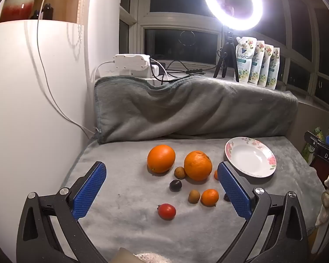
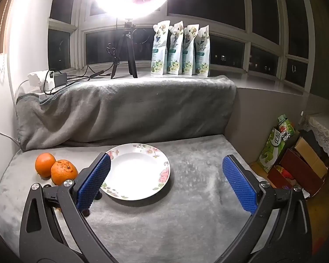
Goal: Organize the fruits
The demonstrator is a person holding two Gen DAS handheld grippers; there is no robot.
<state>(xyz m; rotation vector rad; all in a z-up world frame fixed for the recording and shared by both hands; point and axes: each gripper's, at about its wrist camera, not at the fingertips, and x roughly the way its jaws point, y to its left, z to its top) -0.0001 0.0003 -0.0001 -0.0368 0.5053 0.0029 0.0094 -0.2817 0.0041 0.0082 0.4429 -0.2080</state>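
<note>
1. Jaws of left gripper spread wide, gripping nothing; fruits lie between them, large oranges at twelve o'clock.
2. Right gripper likewise gapes, unladen, above bare grey blanket; plate at eleven o'clock.

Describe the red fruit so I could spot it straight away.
Start at the flowered plate on the grey blanket, then look left to the fruit cluster by the two big oranges. The tomato lies nearest the camera, the only red, glossy piece among orange, brown and dark ones.
</note>
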